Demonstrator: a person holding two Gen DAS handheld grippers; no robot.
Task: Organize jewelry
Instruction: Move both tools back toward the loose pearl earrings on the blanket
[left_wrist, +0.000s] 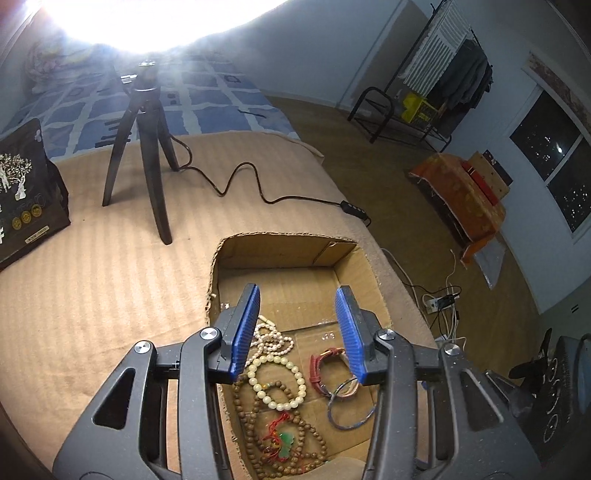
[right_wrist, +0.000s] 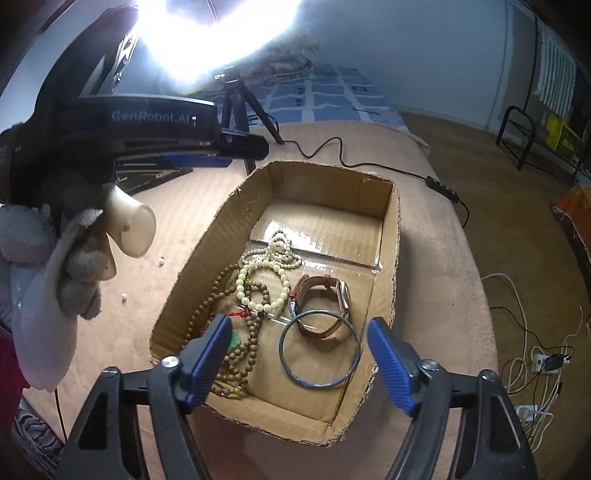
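Right wrist view, taking the cardboard box (right_wrist: 391, 240) as landmark: brown bead strand (right_wrist: 221, 291) along its left wall, pale bead bracelet (right_wrist: 258, 288) beside it, watch (right_wrist: 325, 302) mid-floor, blue bangle (right_wrist: 319, 350) nearest the camera and lying flat. Right gripper (right_wrist: 299, 354) hangs above the bangle, left gripper (left_wrist: 299, 332) over the box, both jaws spread and empty. Judged: beads limp and tangle-prone, bangle stiff and light, best pinched across its rim; watch strap runs left to right.
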